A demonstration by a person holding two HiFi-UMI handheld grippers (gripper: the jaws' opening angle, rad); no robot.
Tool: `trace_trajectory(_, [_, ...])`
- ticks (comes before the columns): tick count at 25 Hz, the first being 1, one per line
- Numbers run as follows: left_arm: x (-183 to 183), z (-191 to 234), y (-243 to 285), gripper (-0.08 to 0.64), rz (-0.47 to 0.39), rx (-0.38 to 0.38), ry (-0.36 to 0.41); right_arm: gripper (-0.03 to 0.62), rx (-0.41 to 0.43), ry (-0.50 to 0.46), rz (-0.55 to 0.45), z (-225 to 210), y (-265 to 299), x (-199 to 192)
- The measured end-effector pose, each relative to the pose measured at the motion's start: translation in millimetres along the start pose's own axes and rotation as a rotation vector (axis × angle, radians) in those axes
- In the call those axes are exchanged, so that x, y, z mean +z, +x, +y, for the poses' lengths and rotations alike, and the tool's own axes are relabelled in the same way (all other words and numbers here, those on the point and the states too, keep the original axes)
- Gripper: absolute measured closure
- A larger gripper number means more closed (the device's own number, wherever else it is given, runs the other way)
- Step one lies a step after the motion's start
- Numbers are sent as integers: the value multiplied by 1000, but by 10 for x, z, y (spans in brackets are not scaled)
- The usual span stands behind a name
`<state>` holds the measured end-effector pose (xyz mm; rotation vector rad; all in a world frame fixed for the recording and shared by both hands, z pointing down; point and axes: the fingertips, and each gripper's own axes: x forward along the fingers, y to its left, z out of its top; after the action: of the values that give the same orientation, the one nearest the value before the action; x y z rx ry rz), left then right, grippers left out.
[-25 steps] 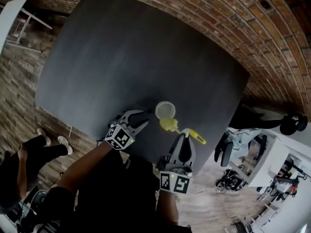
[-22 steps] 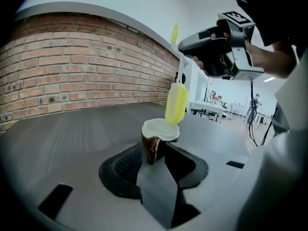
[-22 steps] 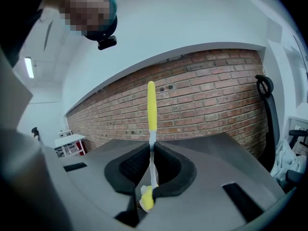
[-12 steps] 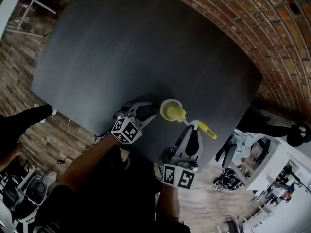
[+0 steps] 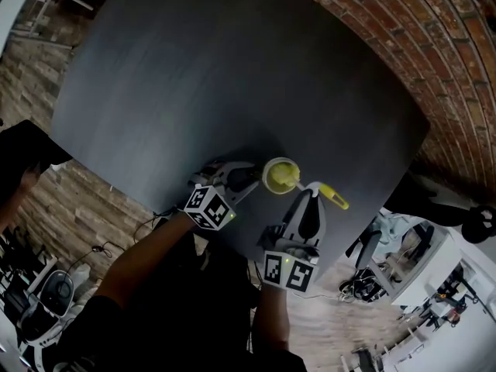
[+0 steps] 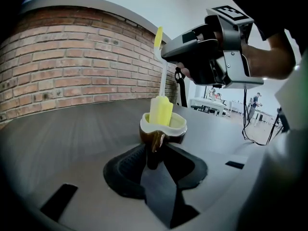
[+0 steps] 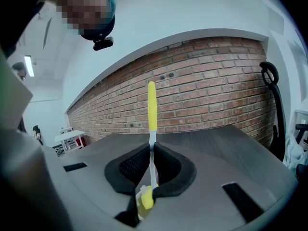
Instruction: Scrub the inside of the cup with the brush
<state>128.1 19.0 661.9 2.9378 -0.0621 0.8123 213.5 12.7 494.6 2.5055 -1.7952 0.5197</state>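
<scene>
A small dark cup with a cream rim stands on the dark table near its front edge; in the head view the cup sits between both grippers. My left gripper is shut on the cup's handle. A brush with a yellow handle and white shaft is clamped in my right gripper, which is shut on it. Its yellow head sits inside the cup, with the right gripper above and to the right.
A brick wall curves behind the table. An office chair stands at the right. White desks and equipment fill the room beyond the table's right edge. Cables and gear lie on the wood floor at lower left.
The brush head has moved from beside the cup into it. Both grippers and the cup have shifted slightly right in the head view.
</scene>
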Motion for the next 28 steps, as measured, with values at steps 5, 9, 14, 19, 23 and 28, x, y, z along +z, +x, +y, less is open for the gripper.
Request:
trace_trajectory(5, [5, 8, 8, 448, 3, 6, 9, 548, -5, -6, 32, 24, 22, -112])
trace_trajectory(9, [-4, 6, 14, 456, 3, 3, 43, 548, 0, -44, 51, 46, 37, -145])
trace_trajectory(14, [-16, -8, 10, 465, 11, -9, 96, 548, 1, -12, 57, 33, 64, -145])
trace_trajectory(19, [-28, -30, 21, 471, 14, -15, 113, 548, 50, 33, 62, 161, 99, -160])
trace_trajectory(23, [-31, -34, 16, 471, 13, -14, 111, 548, 87, 44, 93, 240, 67, -176])
trace_trajectory(28, [-31, -58, 21, 471, 10, -17, 107, 548, 112, 19, 150, 240, -74, -203])
